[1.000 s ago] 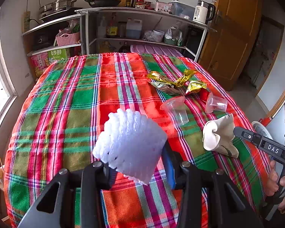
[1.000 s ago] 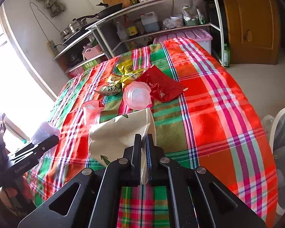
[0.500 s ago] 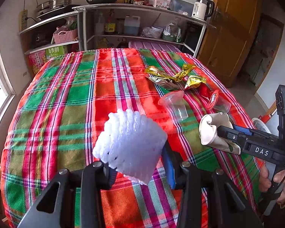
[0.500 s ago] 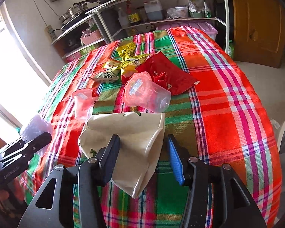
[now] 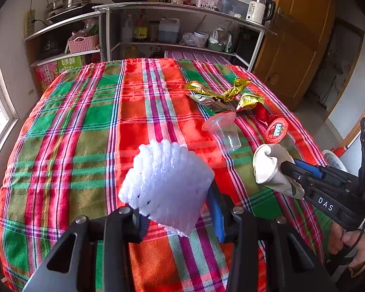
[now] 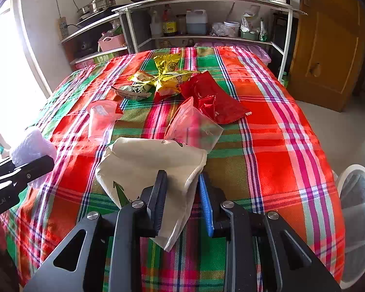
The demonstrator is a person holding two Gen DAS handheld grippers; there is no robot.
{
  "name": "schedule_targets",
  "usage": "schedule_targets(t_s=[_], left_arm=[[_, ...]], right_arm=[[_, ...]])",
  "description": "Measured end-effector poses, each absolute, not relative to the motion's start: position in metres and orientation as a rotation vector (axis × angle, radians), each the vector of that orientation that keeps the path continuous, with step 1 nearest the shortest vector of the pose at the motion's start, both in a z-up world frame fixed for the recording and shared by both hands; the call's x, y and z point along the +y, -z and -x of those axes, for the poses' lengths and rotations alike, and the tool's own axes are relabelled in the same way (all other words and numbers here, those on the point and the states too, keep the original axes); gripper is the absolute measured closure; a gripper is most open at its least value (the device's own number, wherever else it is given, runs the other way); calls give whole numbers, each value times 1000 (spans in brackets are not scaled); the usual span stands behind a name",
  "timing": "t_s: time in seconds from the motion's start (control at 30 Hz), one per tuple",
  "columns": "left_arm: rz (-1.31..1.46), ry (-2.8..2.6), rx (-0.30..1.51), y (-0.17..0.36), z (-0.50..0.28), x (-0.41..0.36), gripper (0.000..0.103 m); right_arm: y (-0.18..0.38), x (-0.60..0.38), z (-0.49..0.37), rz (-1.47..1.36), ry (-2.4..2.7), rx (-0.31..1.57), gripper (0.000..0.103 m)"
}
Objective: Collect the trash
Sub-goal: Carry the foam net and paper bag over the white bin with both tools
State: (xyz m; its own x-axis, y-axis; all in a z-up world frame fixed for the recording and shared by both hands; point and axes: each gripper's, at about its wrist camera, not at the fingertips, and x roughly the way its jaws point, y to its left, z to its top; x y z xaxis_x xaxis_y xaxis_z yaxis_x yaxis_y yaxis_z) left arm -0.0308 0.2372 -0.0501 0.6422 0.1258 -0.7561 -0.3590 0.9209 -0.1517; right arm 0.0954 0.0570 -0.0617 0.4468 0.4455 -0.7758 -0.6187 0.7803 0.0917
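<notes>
My left gripper [image 5: 175, 206] is shut on a white foam fruit net [image 5: 165, 185] and holds it above the plaid tablecloth [image 5: 85, 146]. A crushed beige paper cup [image 6: 143, 163] sits between the pads of my right gripper [image 6: 182, 189], whose jaws are closing on it. The left wrist view shows that cup [image 5: 267, 165] at the right gripper's tip [image 5: 287, 168]. Beyond it lie two clear plastic cups [image 6: 101, 119] [image 6: 194, 126], a red wrapper [image 6: 214, 99] and gold wrappers [image 6: 170, 77]. The foam net [image 6: 31, 143] shows at the left edge.
A white round bin [image 6: 357, 219] stands off the table's right edge. A metal shelf rack [image 6: 206, 0] with pots and bottles fills the back. A wooden cabinet [image 6: 328, 48] is at the right, a bright window at the left.
The right jaws let go of the paper cup's edge, opened wide, then came in around its body as the gripper rolled and edged forward. The nearer clear cup tipped over. The left gripper kept still.
</notes>
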Motion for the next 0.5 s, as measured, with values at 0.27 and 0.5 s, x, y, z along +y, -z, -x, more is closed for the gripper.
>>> schedule_targets(t_s=[0.27,0.5], left_arm=[[287,-261,830,47,26,227,60],[262,-236,823,41,20,214,60]], right_arm=[[50,44,-90,155,-656,861,98],[41,30,-87,80,-691,850,101]])
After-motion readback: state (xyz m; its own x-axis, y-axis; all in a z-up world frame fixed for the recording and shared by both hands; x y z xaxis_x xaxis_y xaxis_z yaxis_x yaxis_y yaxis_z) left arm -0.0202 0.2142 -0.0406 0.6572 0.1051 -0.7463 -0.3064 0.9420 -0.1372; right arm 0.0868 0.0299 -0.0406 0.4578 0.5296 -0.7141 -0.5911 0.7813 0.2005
